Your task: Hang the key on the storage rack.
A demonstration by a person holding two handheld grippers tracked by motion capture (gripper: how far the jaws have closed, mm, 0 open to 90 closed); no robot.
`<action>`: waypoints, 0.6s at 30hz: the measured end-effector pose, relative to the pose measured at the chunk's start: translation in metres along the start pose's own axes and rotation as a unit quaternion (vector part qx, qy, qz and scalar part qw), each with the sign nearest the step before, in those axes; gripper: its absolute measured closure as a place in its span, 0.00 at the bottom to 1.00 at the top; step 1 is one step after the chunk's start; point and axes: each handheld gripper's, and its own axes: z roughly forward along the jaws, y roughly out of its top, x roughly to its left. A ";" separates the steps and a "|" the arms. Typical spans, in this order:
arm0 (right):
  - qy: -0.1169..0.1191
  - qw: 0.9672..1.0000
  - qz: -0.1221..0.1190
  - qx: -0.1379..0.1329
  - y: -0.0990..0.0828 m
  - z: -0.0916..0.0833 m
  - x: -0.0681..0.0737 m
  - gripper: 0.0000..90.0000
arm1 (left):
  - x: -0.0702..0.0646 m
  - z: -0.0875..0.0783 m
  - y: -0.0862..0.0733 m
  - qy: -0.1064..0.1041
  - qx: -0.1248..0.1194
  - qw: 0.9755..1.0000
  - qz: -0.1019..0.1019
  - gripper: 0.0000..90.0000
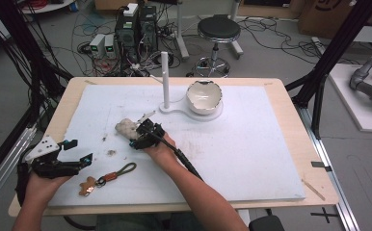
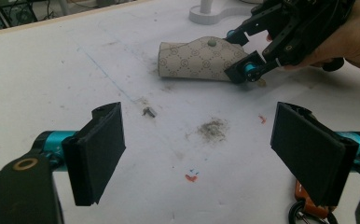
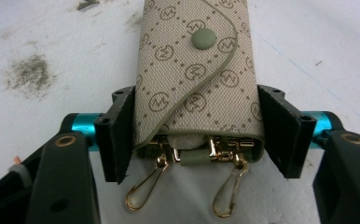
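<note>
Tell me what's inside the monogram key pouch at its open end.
Inside the key pouch, two gold snap hooks hang from a gold bar beside a green tab. The closed flap hides everything deeper.

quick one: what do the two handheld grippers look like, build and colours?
Both the left gripper and the right gripper are black frames with flat black pads and cyan metal hubs. Left carries a grey three-cornered plate; a black cable trails from the right. Forearms bare, no sleeves.

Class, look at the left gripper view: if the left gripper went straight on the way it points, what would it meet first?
Probably the monogrammed key pouch, held by the right gripper. Before it lies bare white table mat with a dirt smudge; depth is hard to judge.
</note>
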 end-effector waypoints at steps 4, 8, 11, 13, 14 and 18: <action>-0.003 1.000 -0.007 0.002 0.000 -0.002 0.000 0.41 | 0.000 -0.001 -0.001 0.001 0.000 1.000 -0.002 0.20; 0.000 1.000 -0.014 0.004 0.000 -0.011 -0.002 0.41 | 0.001 0.000 -0.001 0.000 -0.001 1.000 -0.003 0.20; 0.000 1.000 -0.016 -0.009 0.001 -0.024 -0.007 0.41 | 0.001 0.002 0.000 -0.003 0.001 1.000 0.000 0.20; 0.000 1.000 -0.016 -0.017 0.000 -0.035 -0.011 0.41 | 0.000 0.004 0.001 -0.005 0.002 1.000 0.001 0.20; -0.001 1.000 -0.016 -0.019 0.000 -0.041 -0.012 0.41 | 0.000 0.006 0.002 -0.006 0.001 1.000 0.002 0.20; -0.006 0.999 -0.012 -0.036 -0.003 -0.064 -0.021 0.41 | -0.002 0.011 0.004 -0.011 0.004 1.000 0.006 0.20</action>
